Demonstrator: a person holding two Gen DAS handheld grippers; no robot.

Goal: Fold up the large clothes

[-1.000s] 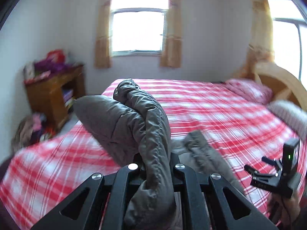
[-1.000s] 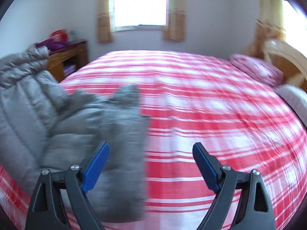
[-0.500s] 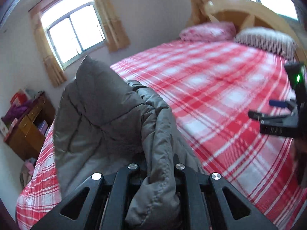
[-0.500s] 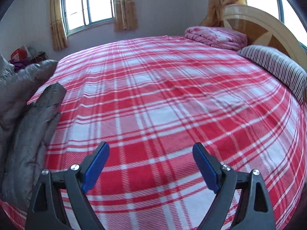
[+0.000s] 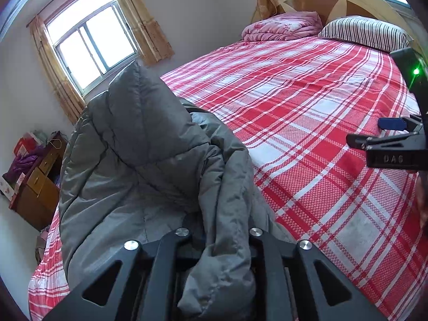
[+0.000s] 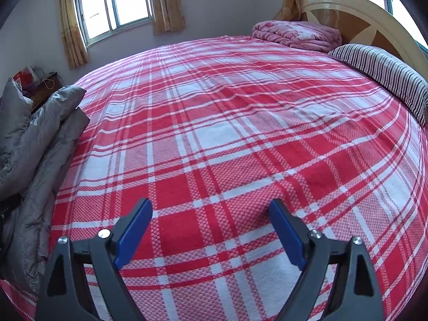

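Observation:
A grey padded jacket (image 5: 149, 160) lies bunched at the near left of the bed, on the red and white plaid sheet (image 5: 307, 107). A thick fold of it runs back between the fingers of my left gripper (image 5: 218, 236). The jaws are opening a little, and the fold still fills the gap and hides the pads. In the right wrist view the jacket (image 6: 34, 144) lies along the left edge. My right gripper (image 6: 211, 214) stands open over bare sheet (image 6: 227, 123), with nothing between its blue pads (image 6: 133, 230). The right gripper (image 5: 388, 139) also shows at the right edge of the left wrist view.
A folded pink quilt (image 6: 297, 34) and a striped pillow (image 6: 385, 72) lie by the curved wooden headboard (image 6: 361, 8). A wooden cabinet (image 5: 37, 184) piled with things stands by the wall left of the bed. A curtained window (image 5: 91, 45) is behind.
My left gripper came down and rolled, laying the jacket low on the bed's left side, and its jaws stand slightly wider. My right gripper swung right, off the jacket, over bare sheet.

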